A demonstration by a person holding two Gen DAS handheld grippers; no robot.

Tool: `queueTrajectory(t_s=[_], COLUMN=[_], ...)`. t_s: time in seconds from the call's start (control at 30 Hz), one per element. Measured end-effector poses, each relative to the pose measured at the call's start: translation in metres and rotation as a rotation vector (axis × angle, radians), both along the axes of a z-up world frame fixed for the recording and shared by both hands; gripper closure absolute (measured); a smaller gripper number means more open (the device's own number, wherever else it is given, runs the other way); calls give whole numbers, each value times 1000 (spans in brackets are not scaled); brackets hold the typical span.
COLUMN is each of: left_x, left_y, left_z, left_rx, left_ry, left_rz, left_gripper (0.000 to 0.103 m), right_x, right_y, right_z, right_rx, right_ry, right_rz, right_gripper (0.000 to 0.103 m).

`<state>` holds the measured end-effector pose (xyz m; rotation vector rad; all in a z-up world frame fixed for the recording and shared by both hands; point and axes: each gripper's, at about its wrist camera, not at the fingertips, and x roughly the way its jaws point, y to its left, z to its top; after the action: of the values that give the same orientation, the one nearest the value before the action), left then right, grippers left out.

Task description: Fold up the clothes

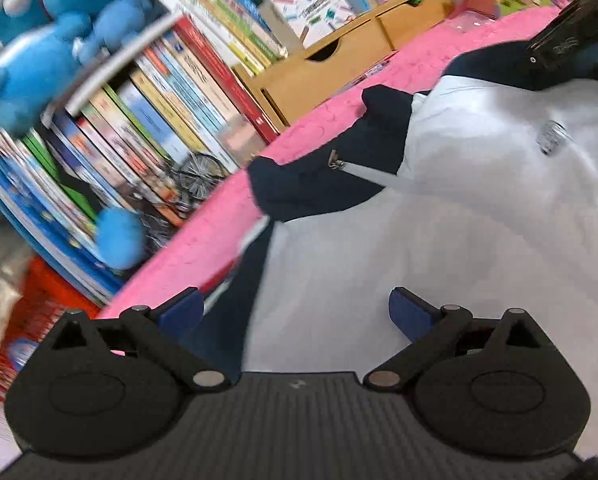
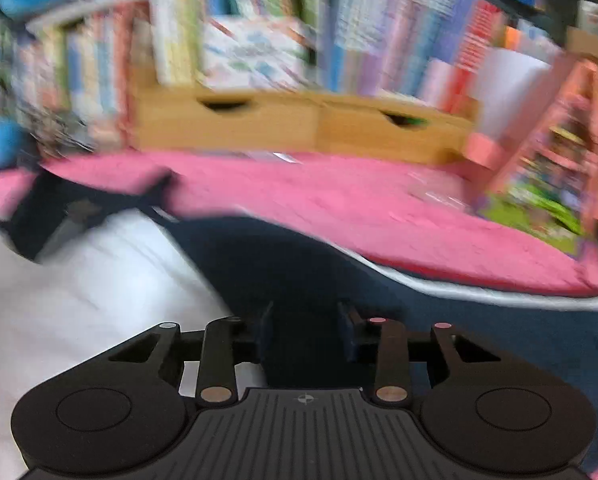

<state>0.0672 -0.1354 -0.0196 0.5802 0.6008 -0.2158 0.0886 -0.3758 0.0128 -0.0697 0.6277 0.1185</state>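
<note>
Motion blur is smearing the right wrist view, making the books [image 2: 379, 40] unreadable. The garment [image 1: 459, 220] is running off the frame's right edge. The right gripper [image 1: 571, 36] is getting cropped at the corner, jaws unseen.

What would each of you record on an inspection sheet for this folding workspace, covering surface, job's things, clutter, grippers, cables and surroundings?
Surface: pink mat, textured.
Job's things: white and navy jacket spread on the mat, zipper pull and metal snap showing.
Clutter: colourful printed box at the mat's far right.
Grippers: left gripper open over the jacket's edge; right gripper over navy fabric, jaws narrowly apart, grip unclear through blur.
Cables: nothing seen.
Surroundings: book rows, blue plush toys, wooden drawer unit.
</note>
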Motion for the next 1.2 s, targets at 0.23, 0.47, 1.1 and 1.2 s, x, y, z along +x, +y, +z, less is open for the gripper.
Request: queueTrajectory(t_s=[0.23, 0.47, 1.1, 1.2], left_x=[66, 103, -32, -66], left_y=[39, 43, 64, 51], left_z=[-11, -16, 17, 14], left_rx=[-340, -375, -435, -364], left_ry=[105, 72, 145, 155], left_rz=[156, 221, 32, 25], left_gripper=[0, 0, 0, 0], right_x=[58, 103, -46, -88], right_y=[59, 56, 29, 22], right_z=[-22, -31, -5, -5], right_rx=[113, -33, 72, 34], right_ry=[106, 16, -16, -29], right_rz=[246, 169, 513, 555], right_gripper=[66, 50, 8, 7])
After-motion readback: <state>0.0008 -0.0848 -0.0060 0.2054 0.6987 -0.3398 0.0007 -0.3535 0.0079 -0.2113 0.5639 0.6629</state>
